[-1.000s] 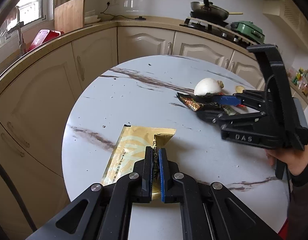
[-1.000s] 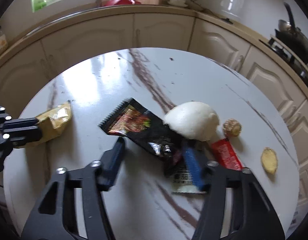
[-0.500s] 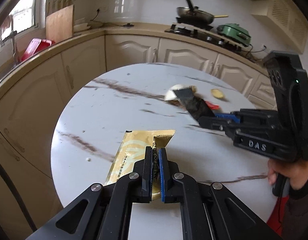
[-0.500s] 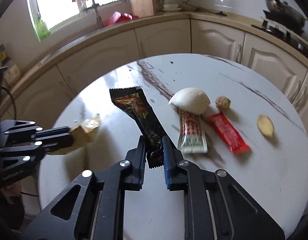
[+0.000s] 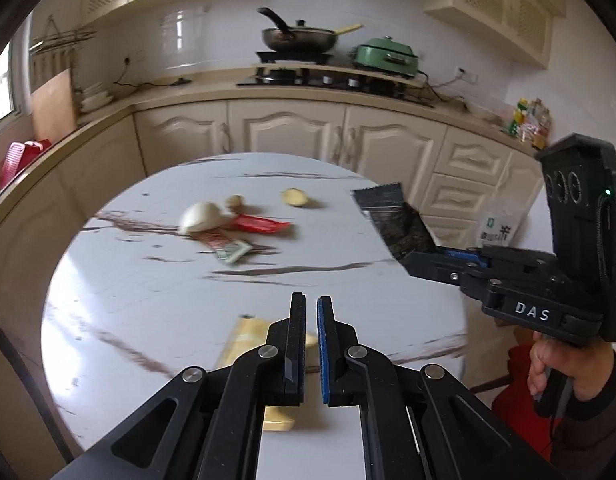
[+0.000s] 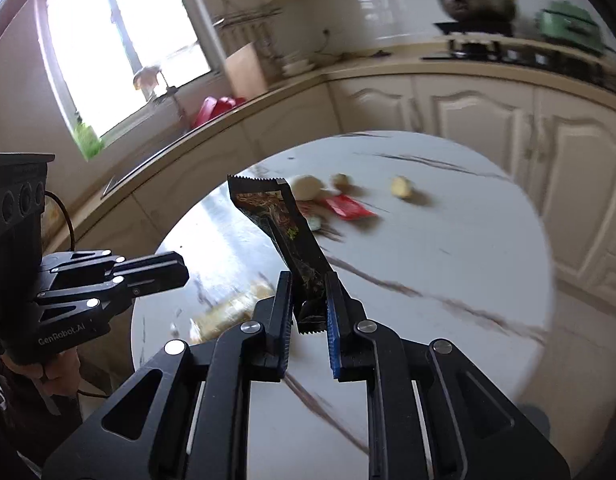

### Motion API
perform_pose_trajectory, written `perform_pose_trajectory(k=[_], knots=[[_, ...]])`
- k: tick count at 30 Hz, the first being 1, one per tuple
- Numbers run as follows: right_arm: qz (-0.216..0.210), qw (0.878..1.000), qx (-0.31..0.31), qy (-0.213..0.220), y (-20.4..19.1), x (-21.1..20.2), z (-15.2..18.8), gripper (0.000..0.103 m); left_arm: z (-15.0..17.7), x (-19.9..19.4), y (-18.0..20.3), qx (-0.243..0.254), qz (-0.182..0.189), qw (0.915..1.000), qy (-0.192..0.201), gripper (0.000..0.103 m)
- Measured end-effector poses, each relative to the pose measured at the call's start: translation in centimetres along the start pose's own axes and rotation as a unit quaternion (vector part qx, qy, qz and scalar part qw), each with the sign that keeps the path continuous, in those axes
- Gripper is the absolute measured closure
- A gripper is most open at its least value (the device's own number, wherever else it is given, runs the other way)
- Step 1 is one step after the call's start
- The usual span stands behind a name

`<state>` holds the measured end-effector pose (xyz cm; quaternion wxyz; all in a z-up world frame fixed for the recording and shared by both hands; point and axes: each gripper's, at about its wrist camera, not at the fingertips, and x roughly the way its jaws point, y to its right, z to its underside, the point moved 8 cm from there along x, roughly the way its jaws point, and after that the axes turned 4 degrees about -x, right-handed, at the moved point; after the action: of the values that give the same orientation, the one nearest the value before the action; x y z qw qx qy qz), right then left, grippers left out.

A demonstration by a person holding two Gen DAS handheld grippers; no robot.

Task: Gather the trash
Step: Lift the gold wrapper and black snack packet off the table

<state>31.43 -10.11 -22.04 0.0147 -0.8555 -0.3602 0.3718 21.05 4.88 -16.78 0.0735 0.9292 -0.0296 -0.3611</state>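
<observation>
My right gripper jaws pinch the black wrapper by its near end, above the surface; it's light, floppy film. Left gripper jaws are pressed together over the gold packet.

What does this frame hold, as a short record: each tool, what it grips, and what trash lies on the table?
right tool: shut on black wrapper, held above the table
left tool: shut; no clear grip on gold wrapper, which seems to lie beneath it
trash on table: red packet, striped sachet
other items: white bun, ginger slice
</observation>
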Motion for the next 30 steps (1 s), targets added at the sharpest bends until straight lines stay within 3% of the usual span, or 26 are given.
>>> perform_pose_trajectory(k=[2,4,6,10,15,20,22,28,30], knots=[[0.002,1.000,0.011,-0.002,1.3,-1.1,1.1,0.088,0.2,0.3,0.5,0.000,-0.006,1.0000,-0.002,0.096],[0.005,1.000,0.011,-0.006,1.9,-1.7,2.2,0.088,1.0,0.9,0.5,0.023,-0.039,0.9989,-0.011,0.091],[0.001,1.000,0.011,-0.010,2.0,-1.6,3.0,0.088,2.0,1.5,-1.0,0.016,-0.074,0.9968,-0.028,0.088],[-0.016,1.000,0.014,-0.020,1.3,0.1,4.1,0.088,3.7,2.8,-1.5,0.006,-0.089,0.9942,-0.060,0.088],[-0.031,0.999,0.011,-0.028,0.0,2.0,4.6,0.088,4.9,4.9,-1.3,0.006,-0.083,0.9921,-0.094,0.087],[-0.032,0.999,0.015,-0.031,-0.3,2.4,4.7,0.088,4.0,6.5,-1.3,0.024,-0.087,0.9923,-0.084,0.088],[-0.031,0.999,0.015,-0.031,-0.4,2.5,4.7,0.088,4.2,7.0,-1.4,0.034,-0.088,0.9925,-0.078,0.097],[-0.010,0.999,-0.007,-0.050,-0.8,3.4,5.1,0.088,4.5,6.9,-1.9,0.014,-0.061,0.9959,-0.065,0.101],[0.000,0.998,-0.019,-0.065,-1.1,3.9,5.4,0.081,4.5,6.4,-1.7,0.005,-0.053,0.9966,-0.063,0.102]])
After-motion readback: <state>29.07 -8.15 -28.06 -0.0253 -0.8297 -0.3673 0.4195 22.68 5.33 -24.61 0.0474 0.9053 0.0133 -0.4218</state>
